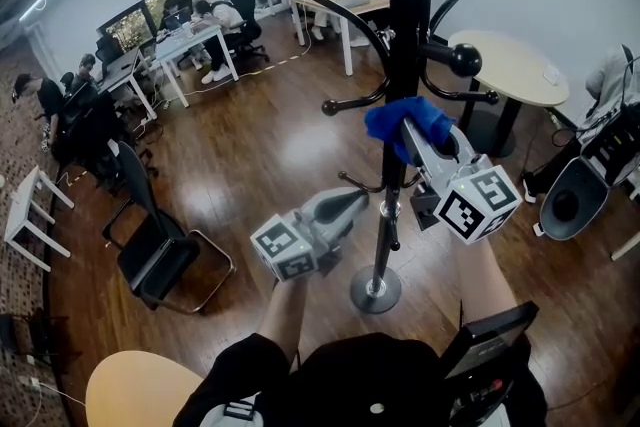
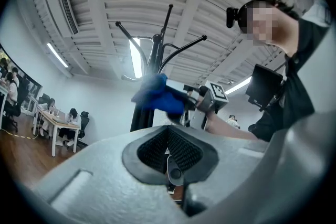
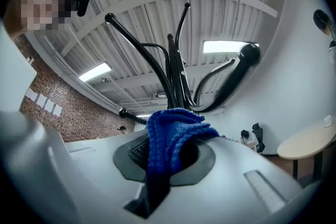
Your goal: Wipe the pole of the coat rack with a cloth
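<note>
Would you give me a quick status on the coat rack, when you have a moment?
Left gripper shut, empty, low beside the pole. Right gripper shut on cloth, cloth at pole. Hooks crowd that spot.

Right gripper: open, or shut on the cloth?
Shut on the blue cloth: in its own view the right gripper has it bunched between its jaws.
</note>
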Demonstrator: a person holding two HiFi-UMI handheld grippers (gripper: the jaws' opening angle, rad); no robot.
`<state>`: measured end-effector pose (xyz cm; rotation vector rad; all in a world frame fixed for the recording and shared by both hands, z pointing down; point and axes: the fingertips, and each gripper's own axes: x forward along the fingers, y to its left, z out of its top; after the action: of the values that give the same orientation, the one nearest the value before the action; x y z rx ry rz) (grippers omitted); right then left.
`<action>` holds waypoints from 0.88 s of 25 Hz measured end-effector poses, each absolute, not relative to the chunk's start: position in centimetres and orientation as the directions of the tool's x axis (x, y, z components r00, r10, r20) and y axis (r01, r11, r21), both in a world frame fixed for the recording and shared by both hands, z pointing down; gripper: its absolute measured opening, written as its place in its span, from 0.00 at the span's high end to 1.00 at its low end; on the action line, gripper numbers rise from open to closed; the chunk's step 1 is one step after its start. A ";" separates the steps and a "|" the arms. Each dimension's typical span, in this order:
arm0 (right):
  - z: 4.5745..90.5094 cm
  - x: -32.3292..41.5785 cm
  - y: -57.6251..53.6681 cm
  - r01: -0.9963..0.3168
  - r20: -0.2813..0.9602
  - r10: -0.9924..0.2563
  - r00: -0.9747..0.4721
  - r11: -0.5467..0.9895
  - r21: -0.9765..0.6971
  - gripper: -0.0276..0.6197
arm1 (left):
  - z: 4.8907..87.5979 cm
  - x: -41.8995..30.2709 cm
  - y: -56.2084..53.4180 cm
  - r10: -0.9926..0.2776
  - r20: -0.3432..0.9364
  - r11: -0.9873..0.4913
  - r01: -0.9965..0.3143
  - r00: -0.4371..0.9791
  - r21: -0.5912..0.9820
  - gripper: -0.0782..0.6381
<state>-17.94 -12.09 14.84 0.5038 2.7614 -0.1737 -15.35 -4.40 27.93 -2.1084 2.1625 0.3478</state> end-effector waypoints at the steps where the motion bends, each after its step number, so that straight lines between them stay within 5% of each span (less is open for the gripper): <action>1: 13.2 -17.9 -12.0 0.355 -0.356 0.319 -0.878 0.934 -0.036 0.90 | 27.7 -15.3 -4.3 -0.972 -0.233 0.010 -0.996 -0.030 0.084 0.89; 14: -0.1 -4.9 -4.2 0.397 -0.574 0.512 -0.639 0.859 0.323 0.90 | 25.7 -15.1 -3.1 -0.964 -0.265 -0.001 -0.999 -0.009 0.039 0.89; 22: 1.6 -10.0 -7.0 0.311 -0.508 0.410 -0.757 0.911 0.272 0.90 | 24.9 -15.1 -3.2 -0.961 -0.277 -0.004 -0.999 -0.008 0.042 0.89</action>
<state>-9.99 -7.01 1.58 0.5154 2.4903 0.2283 -15.06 -3.19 24.92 -2.0867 2.0903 0.3405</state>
